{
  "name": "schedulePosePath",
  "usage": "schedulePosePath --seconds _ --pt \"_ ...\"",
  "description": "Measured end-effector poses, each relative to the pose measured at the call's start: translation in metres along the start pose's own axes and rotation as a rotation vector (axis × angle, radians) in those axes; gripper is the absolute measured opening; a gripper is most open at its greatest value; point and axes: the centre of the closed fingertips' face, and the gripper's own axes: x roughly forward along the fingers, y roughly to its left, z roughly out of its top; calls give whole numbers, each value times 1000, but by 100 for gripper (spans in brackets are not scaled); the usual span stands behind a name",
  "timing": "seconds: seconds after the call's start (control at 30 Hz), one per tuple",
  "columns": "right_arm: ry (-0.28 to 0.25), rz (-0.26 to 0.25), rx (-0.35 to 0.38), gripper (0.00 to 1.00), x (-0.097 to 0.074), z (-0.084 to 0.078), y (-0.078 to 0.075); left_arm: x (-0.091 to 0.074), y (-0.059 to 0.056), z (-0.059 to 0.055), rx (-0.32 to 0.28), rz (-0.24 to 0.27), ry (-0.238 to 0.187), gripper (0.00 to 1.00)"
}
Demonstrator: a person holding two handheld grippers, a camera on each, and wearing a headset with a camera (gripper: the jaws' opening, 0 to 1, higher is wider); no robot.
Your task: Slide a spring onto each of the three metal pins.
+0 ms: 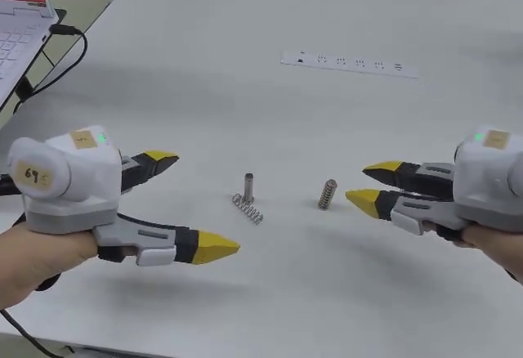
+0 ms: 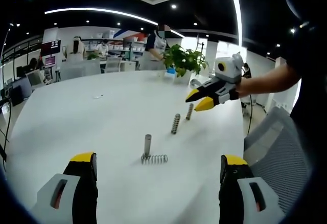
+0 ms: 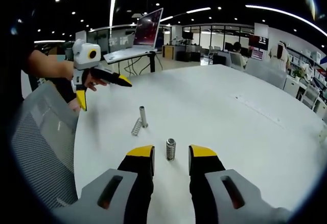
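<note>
A loose spring [image 1: 248, 209] lies at the bare pin [image 1: 248, 186]'s foot, ready for lifting. Flanking the pin, the left hand-held gripper [image 1: 194, 203] gapes empty, the right hand-held gripper [image 1: 364, 183] (narrower) likewise.

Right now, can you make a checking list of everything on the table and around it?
Surface: white table.
Job's things: bare pin upright, loose spring lying beside it; one upright spring, a second upright spring farther off.
Clutter: power strip, laptop off to the side.
Grippers: left gripper tongs wide open; right gripper tongs open; both hold nothing.
Cables: black cable by the laptop.
Surroundings: office, people, a plant.
</note>
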Motion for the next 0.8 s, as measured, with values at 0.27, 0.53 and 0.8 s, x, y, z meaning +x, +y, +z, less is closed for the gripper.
schedulePosePath --seconds 0.27,0.53,0.8 --pt "-1 6 11 25 -8 -6 8 0 1 1 -2 2 -6 98" --pt "26 14 30 24 -11 -23 15 -1 1 -1 -3 -3 2 98" --pt "58 19 51 24 -11 -39 22 1 -2 -2 -8 -11 1 97"
